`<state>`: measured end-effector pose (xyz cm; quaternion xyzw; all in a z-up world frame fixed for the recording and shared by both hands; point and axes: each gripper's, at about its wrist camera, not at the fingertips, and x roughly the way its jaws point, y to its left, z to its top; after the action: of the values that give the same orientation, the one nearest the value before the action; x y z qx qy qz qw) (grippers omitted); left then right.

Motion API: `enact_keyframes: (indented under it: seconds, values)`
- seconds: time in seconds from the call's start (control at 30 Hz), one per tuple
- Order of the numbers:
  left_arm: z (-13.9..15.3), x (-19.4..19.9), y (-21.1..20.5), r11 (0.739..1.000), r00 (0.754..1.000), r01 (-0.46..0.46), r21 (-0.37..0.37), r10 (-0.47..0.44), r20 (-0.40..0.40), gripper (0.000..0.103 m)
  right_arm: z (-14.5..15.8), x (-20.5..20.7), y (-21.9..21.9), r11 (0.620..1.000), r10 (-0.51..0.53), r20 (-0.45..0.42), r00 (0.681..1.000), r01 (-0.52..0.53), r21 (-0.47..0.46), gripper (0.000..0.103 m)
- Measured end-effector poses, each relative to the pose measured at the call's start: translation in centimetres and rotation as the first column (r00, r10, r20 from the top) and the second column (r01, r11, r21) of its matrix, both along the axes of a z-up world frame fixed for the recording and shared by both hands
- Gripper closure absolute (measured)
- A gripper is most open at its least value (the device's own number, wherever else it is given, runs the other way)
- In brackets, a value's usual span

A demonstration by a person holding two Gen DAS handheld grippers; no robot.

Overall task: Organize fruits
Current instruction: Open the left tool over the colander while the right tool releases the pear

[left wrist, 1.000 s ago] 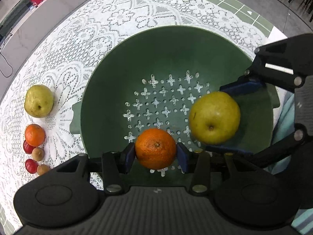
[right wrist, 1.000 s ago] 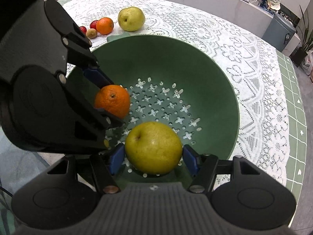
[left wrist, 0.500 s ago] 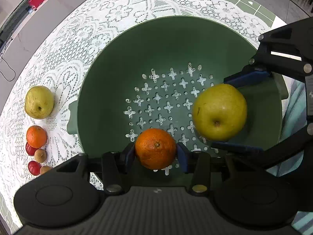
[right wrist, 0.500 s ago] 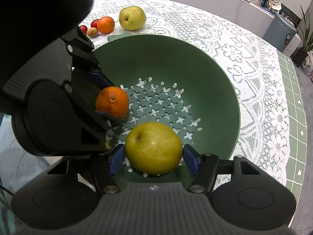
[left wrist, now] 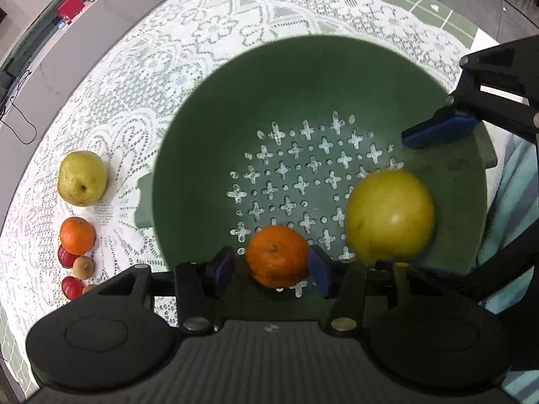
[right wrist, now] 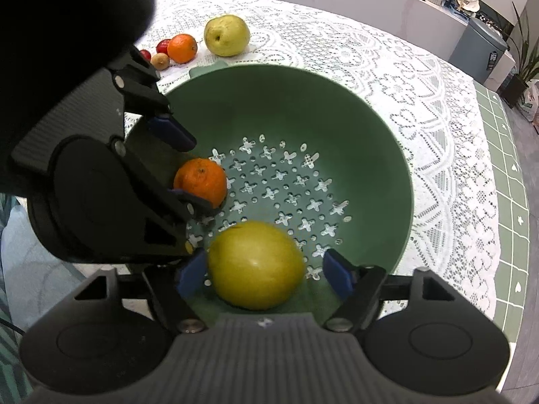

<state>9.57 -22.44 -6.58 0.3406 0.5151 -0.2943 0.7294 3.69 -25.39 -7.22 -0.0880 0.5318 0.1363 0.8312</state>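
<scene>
Both tongs are opening over the colander (left wrist: pixel 235 94), dropping a slick orange (left wrist: pixel 277 256) and heavy, bruisable pear (right wrist: pixel 256 264); grip their widest middles.

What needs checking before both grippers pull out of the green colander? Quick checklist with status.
1. Left gripper free of the orange: jaws opening, gaps show on both sides: ok.
2. Right gripper free of the yellow pear: jaws opening, right pad clear, left pad close: cannot tell.
3. Both fruits inside the colander rim: ok.
4. Fruits at rest: both look blurred: cannot tell.
5. Orange and pear apart: gap visible in the left wrist view: ok.
6. Fruit left on the tablecloth: another pear, another orange and small fruits wait: not ok.
</scene>
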Motion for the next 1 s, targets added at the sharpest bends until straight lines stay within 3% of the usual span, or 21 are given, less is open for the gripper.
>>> enact_keyframes:
  seconds: [0.6,0.83,1.0]
  values:
    - [5.9,-1.4,3.0,0.982,0.995,-0.011,-0.189,0.029,0.093,0.043,5.2,-2.1,-0.4,0.993,-0.105,0.159,0.982,0.096,0.064,0.021]
    - [8.1,-1.4,6.2,0.955,0.986,-0.073,-0.289,0.113,0.123,0.043,6.4,-2.3,0.0,0.979,-0.190,0.229,0.955,0.168,0.115,0.018]
    - [9.1,-0.8,9.5,0.919,0.964,-0.156,-0.362,0.222,0.149,0.043,6.7,-2.4,1.3,0.969,-0.239,0.277,0.931,0.210,0.130,0.015]
